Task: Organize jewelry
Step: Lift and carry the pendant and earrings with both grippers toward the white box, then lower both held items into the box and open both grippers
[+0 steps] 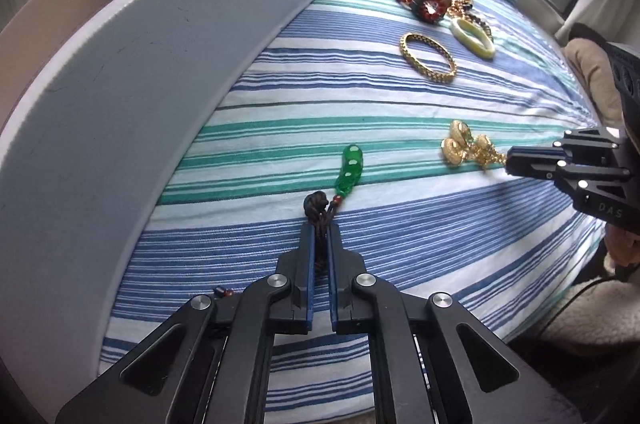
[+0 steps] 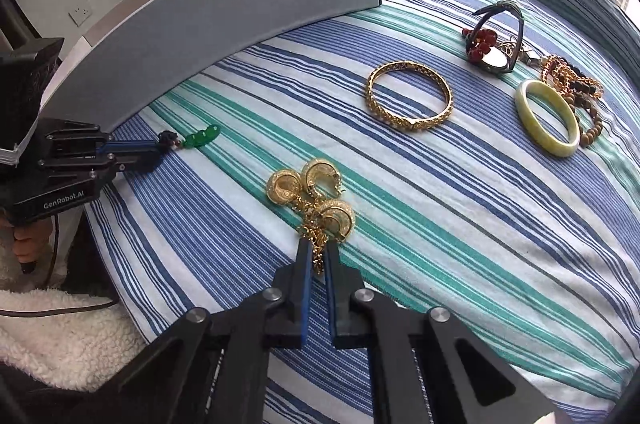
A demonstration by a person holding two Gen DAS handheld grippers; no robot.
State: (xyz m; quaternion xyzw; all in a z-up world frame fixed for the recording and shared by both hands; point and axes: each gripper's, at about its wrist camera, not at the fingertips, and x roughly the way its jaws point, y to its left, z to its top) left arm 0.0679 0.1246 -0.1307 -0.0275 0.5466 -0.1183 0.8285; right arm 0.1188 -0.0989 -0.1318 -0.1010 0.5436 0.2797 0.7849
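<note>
My left gripper (image 1: 319, 230) is shut on the dark cord of a green jade pendant (image 1: 350, 169), which lies on the striped sheet beside the grey box (image 1: 168, 35). My right gripper (image 2: 316, 248) is shut on the chain of a gold necklace with round gold pendants (image 2: 316, 189). The right gripper also shows in the left wrist view (image 1: 510, 161), and the left gripper shows in the right wrist view (image 2: 158, 147). A gold bangle (image 2: 410, 95), a pale jade bangle (image 2: 548, 117), and a dark watch (image 2: 500, 35) lie further back.
Red beads (image 2: 480, 41) and a brown bead and gold chain tangle (image 2: 572, 83) lie by the watch. The grey box (image 2: 224, 11) stands open-topped along the left. A fluffy white blanket (image 2: 60, 328) lies off the bed edge.
</note>
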